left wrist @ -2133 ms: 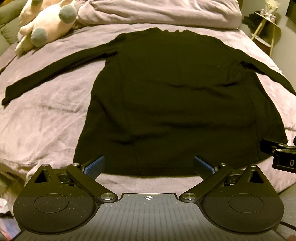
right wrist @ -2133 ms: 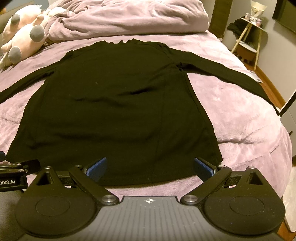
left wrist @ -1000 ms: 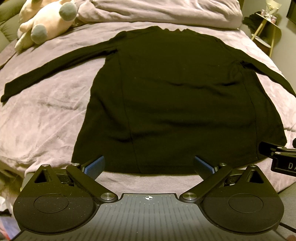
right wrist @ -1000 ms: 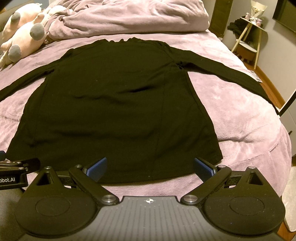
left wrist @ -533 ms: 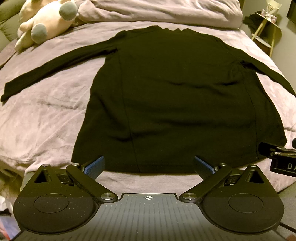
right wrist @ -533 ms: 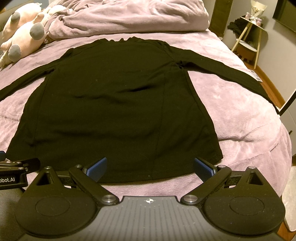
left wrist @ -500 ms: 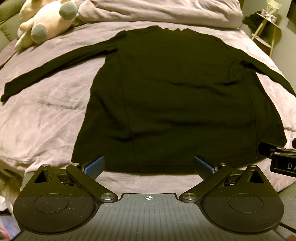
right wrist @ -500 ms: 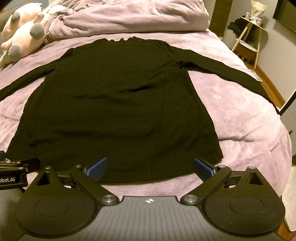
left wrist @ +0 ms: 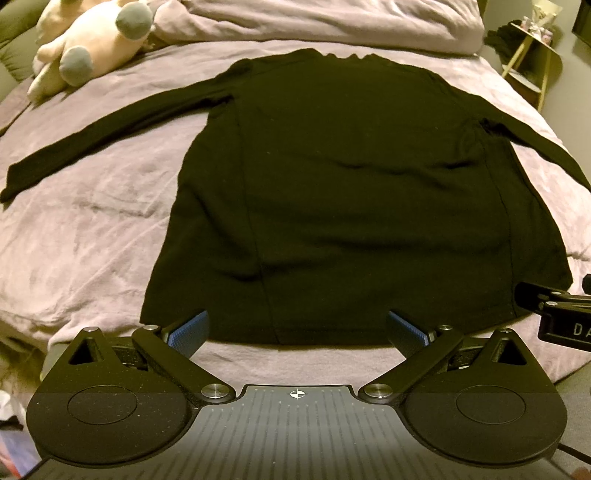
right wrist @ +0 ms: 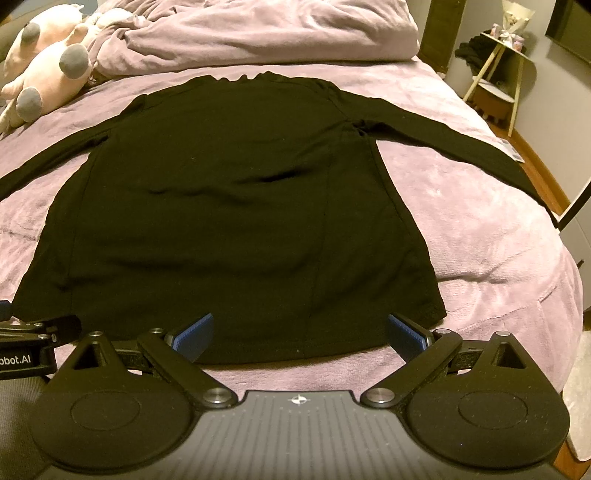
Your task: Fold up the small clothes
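- The left wrist view shows the full left sleeve [left wrist: 92, 144] of the black long-sleeved top [left wrist: 351, 192], out to its cuff near the bed's left side; the right wrist view cuts that sleeve off at the frame edge.
- The right wrist view shows the right sleeve [right wrist: 454, 147] running out to the bed's right edge, plus a small white side table [right wrist: 498, 62] and the wooden floor beyond it; the left wrist view cuts that sleeve off at its right edge.
- Each view catches part of the other gripper at its side margin.
- The left gripper [left wrist: 297, 326] is level, just short of the hem's left half, jaws spread wide and holding nothing.
- The right gripper [right wrist: 299, 334] sits beside it at the hem's right half, jaws likewise released and empty.
- The blue pads [left wrist: 188, 332] of the left gripper lie at the hem line; contact cannot be judged.
- The top lies flat on the lilac bedspread [left wrist: 85, 229], collar toward the bunched duvet [right wrist: 258, 33], sleeves spread outward, with faint creases across the body.
- A pink plush toy [left wrist: 92, 48] rests at the far left, apart from the top.
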A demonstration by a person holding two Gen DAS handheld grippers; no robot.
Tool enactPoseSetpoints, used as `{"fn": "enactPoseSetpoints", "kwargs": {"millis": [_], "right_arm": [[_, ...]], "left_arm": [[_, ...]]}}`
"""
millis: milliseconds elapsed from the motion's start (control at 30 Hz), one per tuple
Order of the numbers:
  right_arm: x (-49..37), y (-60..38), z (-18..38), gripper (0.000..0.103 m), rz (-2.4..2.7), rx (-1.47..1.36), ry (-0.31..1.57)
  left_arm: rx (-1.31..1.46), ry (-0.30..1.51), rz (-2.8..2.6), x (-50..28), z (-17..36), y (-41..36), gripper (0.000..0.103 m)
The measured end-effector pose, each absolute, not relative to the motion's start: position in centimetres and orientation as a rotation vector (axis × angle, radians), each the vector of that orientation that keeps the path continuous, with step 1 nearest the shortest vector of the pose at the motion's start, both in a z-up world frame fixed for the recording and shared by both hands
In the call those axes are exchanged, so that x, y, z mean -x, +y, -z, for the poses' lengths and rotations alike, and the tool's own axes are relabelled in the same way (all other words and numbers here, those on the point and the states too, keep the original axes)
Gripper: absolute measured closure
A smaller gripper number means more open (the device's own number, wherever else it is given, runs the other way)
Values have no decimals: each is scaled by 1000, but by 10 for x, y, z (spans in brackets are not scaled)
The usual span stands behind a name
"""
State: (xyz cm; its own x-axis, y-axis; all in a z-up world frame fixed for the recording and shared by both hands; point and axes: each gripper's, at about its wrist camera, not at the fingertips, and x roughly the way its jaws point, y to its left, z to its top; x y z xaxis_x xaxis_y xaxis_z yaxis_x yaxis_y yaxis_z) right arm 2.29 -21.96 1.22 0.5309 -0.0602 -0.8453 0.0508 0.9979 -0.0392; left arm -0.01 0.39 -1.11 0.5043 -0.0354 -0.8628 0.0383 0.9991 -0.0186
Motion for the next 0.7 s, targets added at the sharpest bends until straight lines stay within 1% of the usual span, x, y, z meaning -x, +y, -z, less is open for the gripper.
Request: {"fn": "enactPoseSetpoints", "kwargs": {"millis": [700], "right_arm": [[-28, -222, -7, 4, 49, 9, 1020]], "left_arm": [[-11, 1068, 41, -7, 13, 0, 0]]}}
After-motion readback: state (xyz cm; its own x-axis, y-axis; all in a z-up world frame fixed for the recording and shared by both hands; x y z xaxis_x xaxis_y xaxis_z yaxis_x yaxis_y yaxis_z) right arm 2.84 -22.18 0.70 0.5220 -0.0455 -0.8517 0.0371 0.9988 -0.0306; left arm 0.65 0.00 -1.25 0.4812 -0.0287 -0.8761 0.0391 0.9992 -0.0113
